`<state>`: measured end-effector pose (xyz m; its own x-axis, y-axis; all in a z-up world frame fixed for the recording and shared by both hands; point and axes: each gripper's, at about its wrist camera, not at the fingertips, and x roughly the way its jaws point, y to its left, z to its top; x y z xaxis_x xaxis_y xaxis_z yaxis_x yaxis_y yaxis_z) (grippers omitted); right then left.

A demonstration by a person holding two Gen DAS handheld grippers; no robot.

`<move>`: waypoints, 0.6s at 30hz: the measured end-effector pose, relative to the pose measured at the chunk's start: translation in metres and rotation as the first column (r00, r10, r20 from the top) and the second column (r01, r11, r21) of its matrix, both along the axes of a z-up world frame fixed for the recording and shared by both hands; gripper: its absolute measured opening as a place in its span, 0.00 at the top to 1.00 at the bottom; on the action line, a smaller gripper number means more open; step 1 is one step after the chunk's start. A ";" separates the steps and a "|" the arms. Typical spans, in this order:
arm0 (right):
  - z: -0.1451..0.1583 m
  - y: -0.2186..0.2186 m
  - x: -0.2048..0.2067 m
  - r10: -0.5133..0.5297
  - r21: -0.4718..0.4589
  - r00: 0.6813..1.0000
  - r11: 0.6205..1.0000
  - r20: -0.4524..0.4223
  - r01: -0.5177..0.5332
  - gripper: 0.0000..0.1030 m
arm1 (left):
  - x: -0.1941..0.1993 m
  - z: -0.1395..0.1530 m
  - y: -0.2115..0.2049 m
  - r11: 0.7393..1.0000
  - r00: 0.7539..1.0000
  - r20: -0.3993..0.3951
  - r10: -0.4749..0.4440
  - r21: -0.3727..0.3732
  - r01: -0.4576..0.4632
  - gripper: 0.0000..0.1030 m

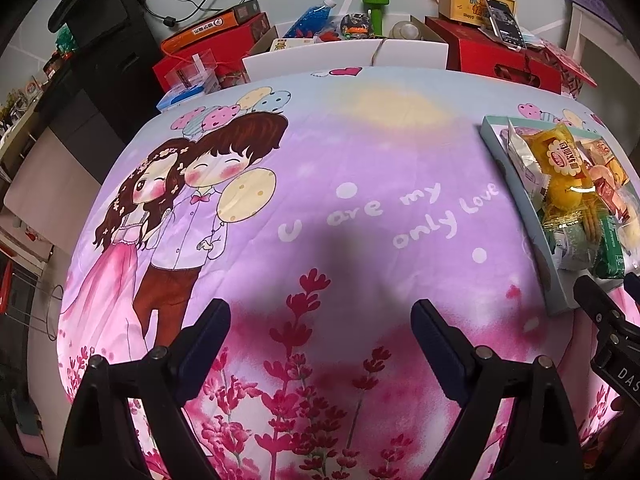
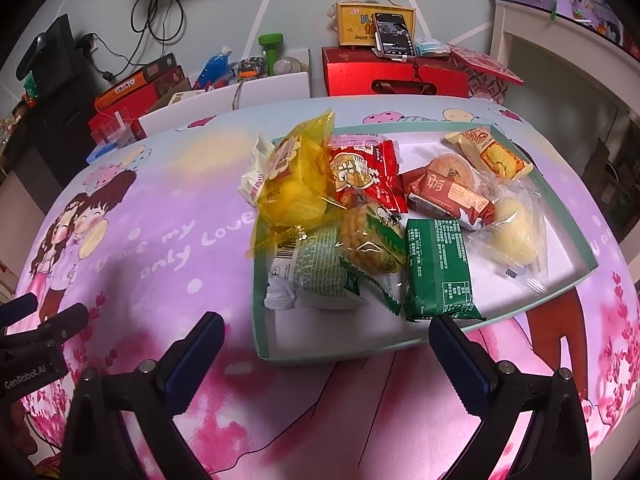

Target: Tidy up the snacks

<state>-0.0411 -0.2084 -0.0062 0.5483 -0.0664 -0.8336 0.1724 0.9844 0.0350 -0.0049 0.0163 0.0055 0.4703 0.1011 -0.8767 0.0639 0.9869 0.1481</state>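
A shallow teal-rimmed tray [image 2: 585, 254] lies on the cartoon-print cloth [image 2: 160, 240] and holds several wrapped snacks: a yellow bag [image 2: 294, 184], a red packet [image 2: 366, 174], a green block packet [image 2: 438, 270], a brown-red packet [image 2: 452, 196], a clear-wrapped pale cake [image 2: 514, 230]. The tray [image 1: 516, 204] also shows at the right of the left wrist view. My right gripper [image 2: 326, 334] is open and empty, just in front of the tray's near edge. My left gripper [image 1: 320, 316] is open and empty over bare cloth, left of the tray.
Red gift boxes [image 2: 394, 74], a yellow carton with a phone [image 2: 392, 34] leaning on it, a blue bottle [image 2: 214, 66] and a green dumbbell [image 2: 271, 46] crowd the far side beyond the table. A black cabinet [image 1: 104, 40] stands at far left.
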 end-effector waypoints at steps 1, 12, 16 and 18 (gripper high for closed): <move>0.000 0.000 0.000 0.000 0.000 1.000 1.000 0.000 0.000 0.00 | 0.000 0.000 0.000 1.000 1.000 -0.001 -0.001 0.001 0.001 0.11; -0.002 0.000 0.000 -0.002 0.004 1.000 1.000 -0.006 0.002 0.00 | 0.000 -0.003 -0.001 1.000 1.000 -0.017 -0.001 0.006 0.001 0.11; -0.002 -0.001 0.000 -0.004 0.005 1.000 1.000 -0.008 0.004 0.00 | 0.001 -0.004 0.000 1.000 1.000 -0.023 0.003 0.006 -0.003 0.11; -0.002 -0.001 0.000 -0.004 0.004 1.000 1.000 -0.008 0.004 0.00 | 0.001 -0.005 0.000 1.000 1.000 -0.024 0.006 0.005 -0.006 0.11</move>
<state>-0.0412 -0.2093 -0.0080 0.5414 -0.0649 -0.8383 0.1766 0.9836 0.0379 -0.0042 0.0167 0.0008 0.4483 0.1084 -0.8873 0.0617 0.9865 0.1517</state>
